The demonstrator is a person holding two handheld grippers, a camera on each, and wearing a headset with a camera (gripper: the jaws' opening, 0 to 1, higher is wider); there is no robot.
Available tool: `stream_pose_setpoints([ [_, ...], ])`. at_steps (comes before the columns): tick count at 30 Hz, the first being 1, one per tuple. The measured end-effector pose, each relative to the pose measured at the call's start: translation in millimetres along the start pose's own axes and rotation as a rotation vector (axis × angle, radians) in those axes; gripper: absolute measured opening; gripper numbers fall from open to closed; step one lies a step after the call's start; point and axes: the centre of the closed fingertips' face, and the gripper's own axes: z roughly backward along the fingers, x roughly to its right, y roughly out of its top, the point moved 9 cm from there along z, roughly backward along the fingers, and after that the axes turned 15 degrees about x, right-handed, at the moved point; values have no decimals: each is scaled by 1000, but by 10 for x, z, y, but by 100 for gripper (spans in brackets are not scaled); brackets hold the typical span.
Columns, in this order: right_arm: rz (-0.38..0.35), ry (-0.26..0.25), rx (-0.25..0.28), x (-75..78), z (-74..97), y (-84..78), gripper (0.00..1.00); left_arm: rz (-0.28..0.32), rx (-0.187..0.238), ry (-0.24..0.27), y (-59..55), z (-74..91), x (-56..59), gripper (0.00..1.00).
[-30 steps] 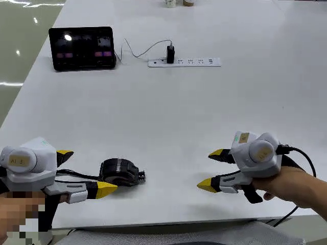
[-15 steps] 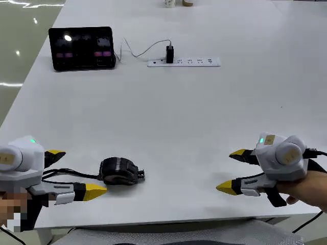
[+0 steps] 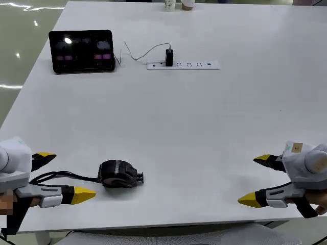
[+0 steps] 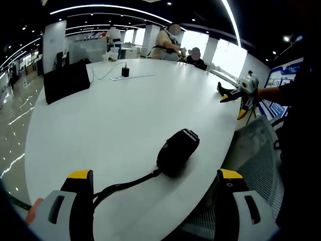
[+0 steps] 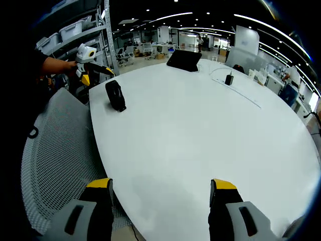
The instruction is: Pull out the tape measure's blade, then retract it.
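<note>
The left gripper (image 3: 67, 174), at the lower left of the head view, and the right gripper (image 3: 250, 180), at the lower right, are a matching pair. Each has a rounded white housing, a pale grey block along the lower jaw, and dark jaws ending in pointed yellow tips. The right one has a small pale sticker (image 3: 295, 148) on top of its housing. In each gripper view the near jaws are light grey with a dark slot beneath yellow caps, and at the right edge of the left gripper view the person wears a dark sleeve (image 4: 301, 100).
</note>
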Motion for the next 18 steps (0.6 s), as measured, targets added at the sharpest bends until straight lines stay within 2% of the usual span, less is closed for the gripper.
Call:
stream_pose_setpoints([
  [6, -31, -33, 39, 58, 84, -37, 89, -16, -20, -9, -48, 53, -5, 99],
  [11, -44, -36, 56, 47, 96, -45, 98, -21, -23, -4, -45, 71, -24, 99],
  [18, -20, -29, 57, 30, 162, -82, 99, -27, -31, 6, -49, 87, -59, 99],
])
